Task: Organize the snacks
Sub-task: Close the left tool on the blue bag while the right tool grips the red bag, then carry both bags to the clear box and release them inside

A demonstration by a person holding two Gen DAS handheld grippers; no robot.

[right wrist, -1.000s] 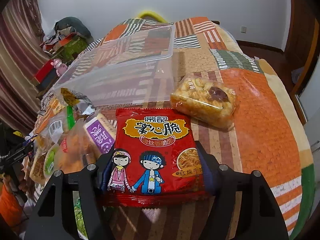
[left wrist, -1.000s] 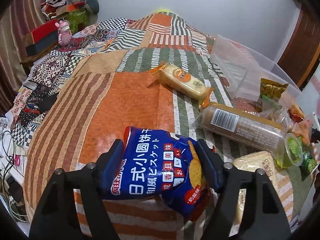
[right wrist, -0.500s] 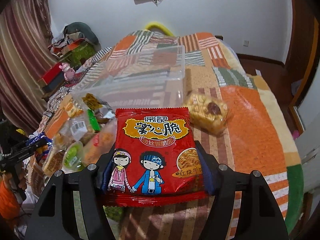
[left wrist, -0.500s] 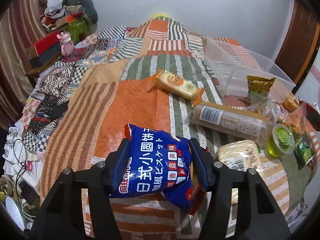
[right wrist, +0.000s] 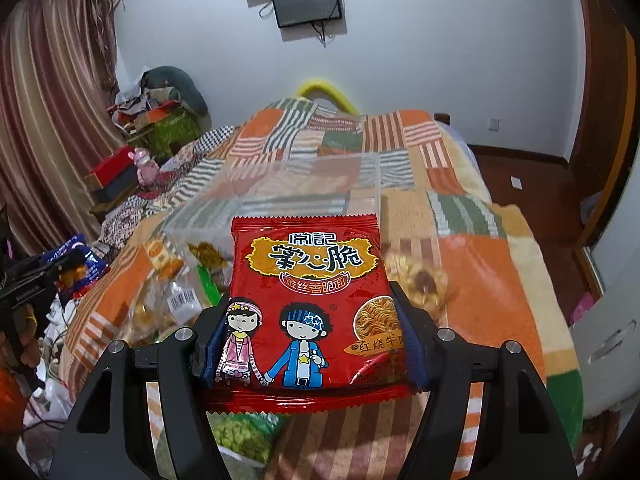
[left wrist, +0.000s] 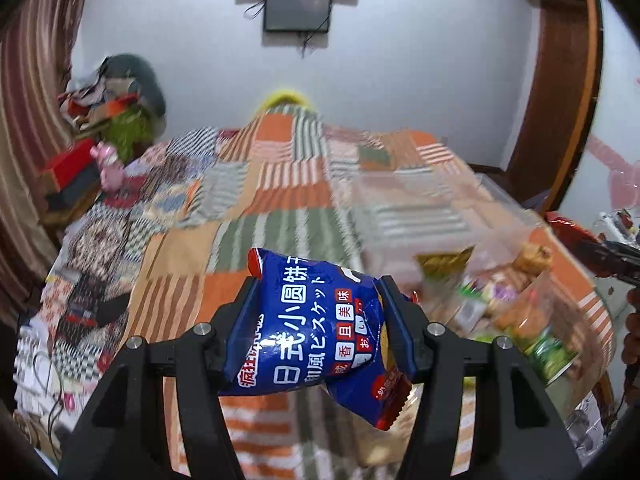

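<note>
A bed [right wrist: 472, 280] is carrying everything here, and a patchwork quilt [right wrist: 400, 136] of orange, green and striped squares is covering it from edge to edge. A clear plastic bin [right wrist: 320, 184] is sitting on the quilt toward the middle. Just beside its near wall a heap of snack packets [right wrist: 176, 300] is lying loose — a barcoded wrapper, a green-labelled pack and an orange one are showing among them. A bag of golden puffed snacks [right wrist: 420, 280] is resting on an orange patch, apart from the heap — on the bin's other side.
</note>
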